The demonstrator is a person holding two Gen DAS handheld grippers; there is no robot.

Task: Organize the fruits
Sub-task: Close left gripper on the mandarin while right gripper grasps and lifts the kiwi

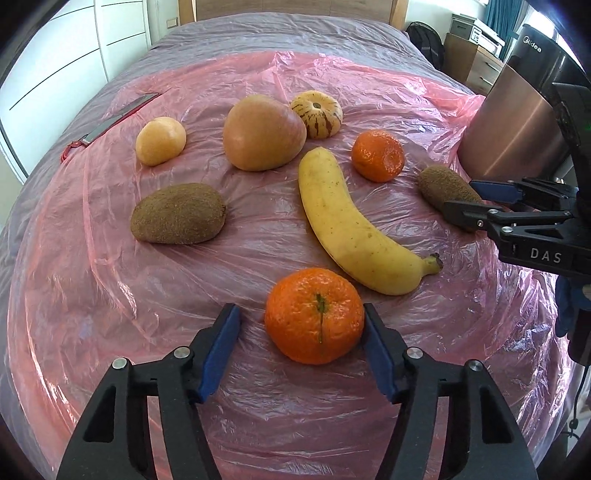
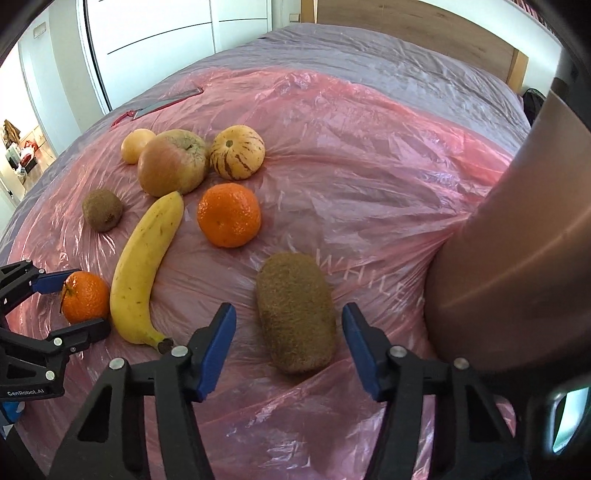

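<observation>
Fruits lie on a pink plastic sheet (image 1: 110, 295) over a bed. My left gripper (image 1: 301, 319) is open around a near orange mandarin (image 1: 314, 315), its right pad touching the fruit. My right gripper (image 2: 288, 321) is open around a brown kiwi (image 2: 297, 312). That kiwi (image 1: 445, 188) and the right gripper (image 1: 465, 201) also show in the left wrist view. A banana (image 1: 351, 225), a second mandarin (image 1: 377, 156), a second kiwi (image 1: 178, 213), a large apple (image 1: 263, 132), a striped melon (image 1: 317, 114) and a small yellow fruit (image 1: 160, 140) lie beyond.
A copper-coloured metal container (image 1: 517, 129) stands at the right, close to the right gripper (image 2: 517, 240). A knife with a red handle (image 1: 114, 120) lies at the far left of the sheet. White wardrobe doors (image 2: 166, 33) and a wooden headboard (image 1: 295, 7) are behind.
</observation>
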